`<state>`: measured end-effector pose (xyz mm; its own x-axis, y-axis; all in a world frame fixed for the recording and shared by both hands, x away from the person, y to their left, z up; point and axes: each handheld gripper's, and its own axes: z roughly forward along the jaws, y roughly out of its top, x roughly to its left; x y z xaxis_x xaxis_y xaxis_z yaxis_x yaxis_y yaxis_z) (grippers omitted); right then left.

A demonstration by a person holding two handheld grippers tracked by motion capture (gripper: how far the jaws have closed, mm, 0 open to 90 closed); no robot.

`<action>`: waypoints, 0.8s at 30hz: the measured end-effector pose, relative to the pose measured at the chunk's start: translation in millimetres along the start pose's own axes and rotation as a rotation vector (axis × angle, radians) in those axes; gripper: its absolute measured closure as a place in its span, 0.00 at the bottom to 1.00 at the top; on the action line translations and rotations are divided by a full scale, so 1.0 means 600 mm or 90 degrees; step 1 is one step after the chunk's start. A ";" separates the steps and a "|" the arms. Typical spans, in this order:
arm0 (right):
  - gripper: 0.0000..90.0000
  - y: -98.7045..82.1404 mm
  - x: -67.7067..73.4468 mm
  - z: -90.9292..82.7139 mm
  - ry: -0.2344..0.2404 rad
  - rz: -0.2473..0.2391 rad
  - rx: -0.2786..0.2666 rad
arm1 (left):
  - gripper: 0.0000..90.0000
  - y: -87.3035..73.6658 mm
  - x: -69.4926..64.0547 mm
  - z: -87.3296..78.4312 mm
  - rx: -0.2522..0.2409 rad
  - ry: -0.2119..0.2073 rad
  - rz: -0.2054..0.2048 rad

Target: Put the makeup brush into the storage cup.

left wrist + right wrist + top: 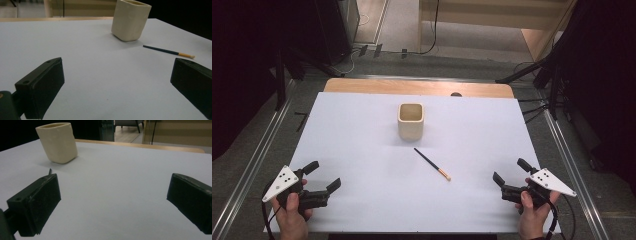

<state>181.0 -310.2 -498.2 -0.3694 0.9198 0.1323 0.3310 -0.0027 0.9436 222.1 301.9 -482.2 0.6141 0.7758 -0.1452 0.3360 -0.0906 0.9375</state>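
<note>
A person is sitting at a table covered with a white sheet (362, 150), holding a two-jaw gripper in each hand near the table's near edge. The left gripper (323, 176) is resting at the near left corner, its jaws standing wide apart with nothing between them; in the left gripper view the two black jaws are framing bare white surface. The right gripper (511, 171) is sitting at the near right corner, its jaws likewise spread wide and gripping nothing, as the right gripper view shows.

Between the two, toward the middle of the sheet, a thin paintbrush (432, 164) is lying flat and diagonal, its dark handle pointing toward the far left and its orange ferrule and pale bristle tip pointing toward the near right. It is lying well apart from both grippers. In the left gripper view the paintbrush (168, 51) is showing just above the right-hand jaw, farther off on the sheet; in the right gripper view just the dark handle end (50, 171) is peeking over the left-hand jaw.

Just beyond the brush's handle end, a cream square-sided cup (411, 120) is standing upright, near the brush but not touching it. A strip of bare wooden tabletop (417, 87) is showing past the sheet's far edge.
</note>
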 end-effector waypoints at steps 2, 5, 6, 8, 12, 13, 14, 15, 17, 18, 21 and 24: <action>0.00 0.000 0.001 0.001 0.002 -0.002 0.002 | 0.00 0.000 0.000 0.001 0.002 -0.001 0.001; 0.00 0.001 0.003 0.002 0.001 -0.001 0.003 | 0.00 0.000 -0.001 0.002 0.001 -0.001 0.001; 0.00 0.001 0.004 0.003 0.001 -0.004 0.003 | 0.00 0.000 0.000 0.003 0.002 0.000 0.001; 0.00 0.003 0.006 0.004 0.003 -0.002 0.006 | 0.00 0.000 0.000 0.003 0.002 -0.002 0.000; 0.00 0.010 0.013 0.008 -0.004 -0.012 0.015 | 0.00 -0.001 0.001 0.004 0.003 -0.002 -0.001; 0.00 0.012 0.014 0.009 -0.001 -0.014 0.015 | 0.00 -0.001 0.001 0.005 0.002 -0.001 -0.003; 0.00 0.014 0.017 0.010 0.001 -0.017 0.018 | 0.00 -0.001 0.001 0.006 0.004 -0.001 -0.002; 0.00 0.017 0.019 0.012 0.003 -0.021 0.022 | 0.00 -0.001 0.001 0.006 0.004 -0.001 -0.002; 0.00 0.025 0.025 0.019 0.007 -0.023 0.033 | 0.00 0.000 0.000 0.006 0.005 -0.002 -0.001; 0.00 0.028 0.027 0.022 0.011 -0.020 0.035 | 0.00 0.000 -0.001 0.006 0.005 -0.001 0.000; 0.00 0.035 0.030 0.029 0.019 -0.016 0.040 | 0.00 0.000 -0.001 0.006 0.005 -0.002 0.000; 0.00 0.050 0.037 0.042 0.024 -0.018 0.049 | 0.00 0.000 -0.001 0.006 0.005 -0.003 0.000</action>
<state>204.8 -280.2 -474.8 -0.4118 0.9035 0.1186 0.3858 0.0549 0.9209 224.2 299.4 -483.3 0.6176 0.7727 -0.1463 0.3411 -0.0955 0.9352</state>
